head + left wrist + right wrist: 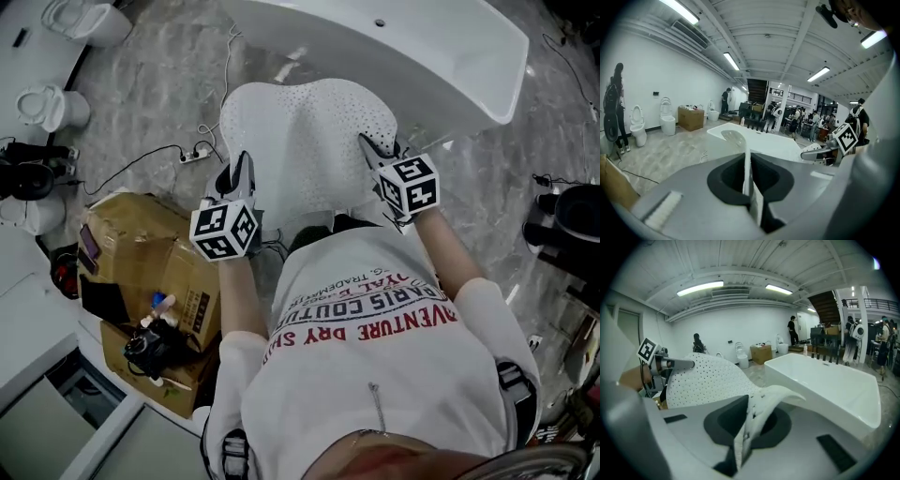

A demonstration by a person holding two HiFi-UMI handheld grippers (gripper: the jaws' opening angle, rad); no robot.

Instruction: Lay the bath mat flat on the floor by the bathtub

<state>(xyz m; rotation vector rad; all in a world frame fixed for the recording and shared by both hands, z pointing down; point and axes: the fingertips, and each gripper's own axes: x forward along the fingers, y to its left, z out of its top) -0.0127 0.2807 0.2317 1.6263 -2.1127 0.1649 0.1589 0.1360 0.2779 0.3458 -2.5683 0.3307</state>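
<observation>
With left gripper [242, 167] and right gripper [374, 149] jaws each clamped on the bath mat [305, 141] edge, pull taut, lower evenly, spread flat on floor [159, 94] beside bathtub [422, 56].

A sanitary-ware showroom hall (strip lights [701, 288] overhead): toilets [668, 123] along the wall [647, 84], a freestanding bathtub [825, 380], cardboard boxes [141, 246].

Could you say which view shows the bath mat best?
The head view: most of the bath mat shows. The left gripper view gives only its pinched edge; the right gripper view, a pinched corner and perforated surface.
</observation>
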